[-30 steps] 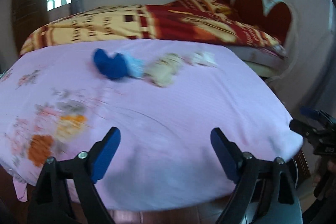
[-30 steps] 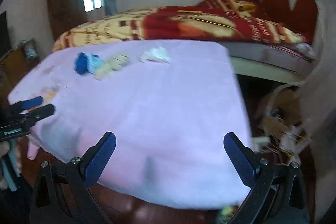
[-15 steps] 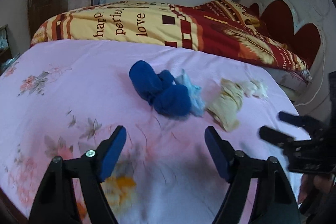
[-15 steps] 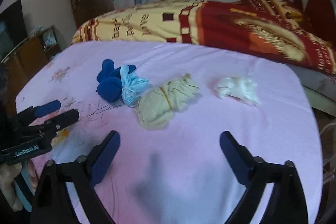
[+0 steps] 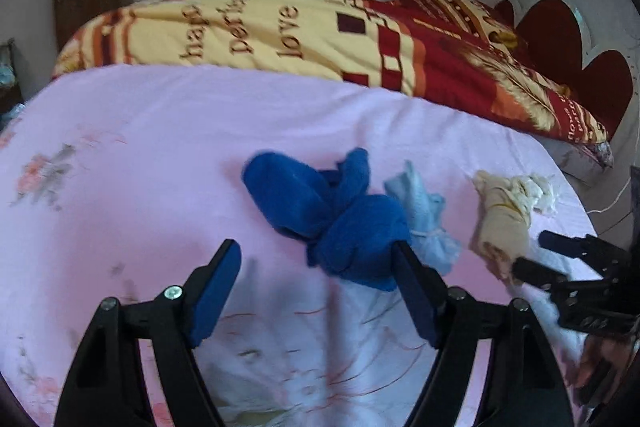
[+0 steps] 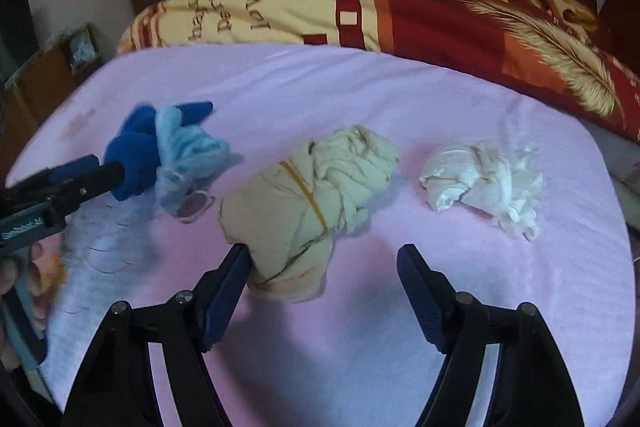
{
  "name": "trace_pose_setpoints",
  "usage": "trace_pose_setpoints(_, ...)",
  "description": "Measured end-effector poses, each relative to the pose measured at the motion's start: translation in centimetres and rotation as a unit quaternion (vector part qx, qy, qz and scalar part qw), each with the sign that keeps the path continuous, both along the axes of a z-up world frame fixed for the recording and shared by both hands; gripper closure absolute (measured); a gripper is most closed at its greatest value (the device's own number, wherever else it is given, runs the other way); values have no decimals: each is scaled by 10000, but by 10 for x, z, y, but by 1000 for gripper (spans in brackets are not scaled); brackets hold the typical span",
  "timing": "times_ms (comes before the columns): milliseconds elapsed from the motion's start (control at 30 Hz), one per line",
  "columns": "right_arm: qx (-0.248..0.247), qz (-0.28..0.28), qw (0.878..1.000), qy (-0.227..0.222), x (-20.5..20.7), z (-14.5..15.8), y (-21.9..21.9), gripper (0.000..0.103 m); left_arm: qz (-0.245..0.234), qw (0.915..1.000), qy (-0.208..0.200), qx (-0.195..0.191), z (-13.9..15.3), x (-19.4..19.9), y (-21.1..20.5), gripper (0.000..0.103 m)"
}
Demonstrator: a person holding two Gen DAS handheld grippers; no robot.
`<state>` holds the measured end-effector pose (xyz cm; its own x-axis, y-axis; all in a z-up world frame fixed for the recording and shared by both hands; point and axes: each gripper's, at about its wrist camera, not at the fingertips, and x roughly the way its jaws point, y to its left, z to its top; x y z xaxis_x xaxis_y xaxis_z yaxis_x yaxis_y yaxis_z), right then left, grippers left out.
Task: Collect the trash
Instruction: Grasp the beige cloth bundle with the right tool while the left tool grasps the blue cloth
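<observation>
Four cloth wads lie in a row on the pink bed sheet (image 5: 140, 131). In the left wrist view, the dark blue bundle (image 5: 332, 219) sits just ahead of my left gripper (image 5: 316, 267), which is open, its right fingertip against the bundle's near edge. A light blue wad (image 5: 424, 223) touches the blue one. In the right wrist view, the beige bundle (image 6: 312, 195), tied with a rubber band, has its near end between the jaws of my right gripper (image 6: 324, 259). These jaws are closing, and only the left pad is near the cloth. A white crumpled wad (image 6: 480, 179) lies to the right.
A yellow and red blanket (image 5: 320, 35) is bunched across the far side of the bed, with a red headboard (image 5: 560, 39) at the right. A wooden cabinet (image 6: 48, 83) stands left of the bed. Each gripper shows at the edge of the other's view.
Both grippers have moved forward from the bed's edge to the wads. The blue bundle and the beige bundle now sit at their fingertips, and both pairs of jaws have narrowed somewhat.
</observation>
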<state>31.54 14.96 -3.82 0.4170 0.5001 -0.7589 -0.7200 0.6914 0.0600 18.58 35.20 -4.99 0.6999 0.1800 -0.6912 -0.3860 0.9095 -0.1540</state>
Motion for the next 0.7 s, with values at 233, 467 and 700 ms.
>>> trace_pose_setpoints(233,157,-7,9993,339,14,0,28,26,-134,9990,-120,-418,3,16,-8,25)
trace_pose_setpoints(467,163,84,9991,386,23,-9,39,56,-345,9970,66,-684,-16,41,-5,55)
trace_pose_setpoints(700,394,275,9988,111,1,12,15,75,-422,9990,-152,-83,4,8,-13,63)
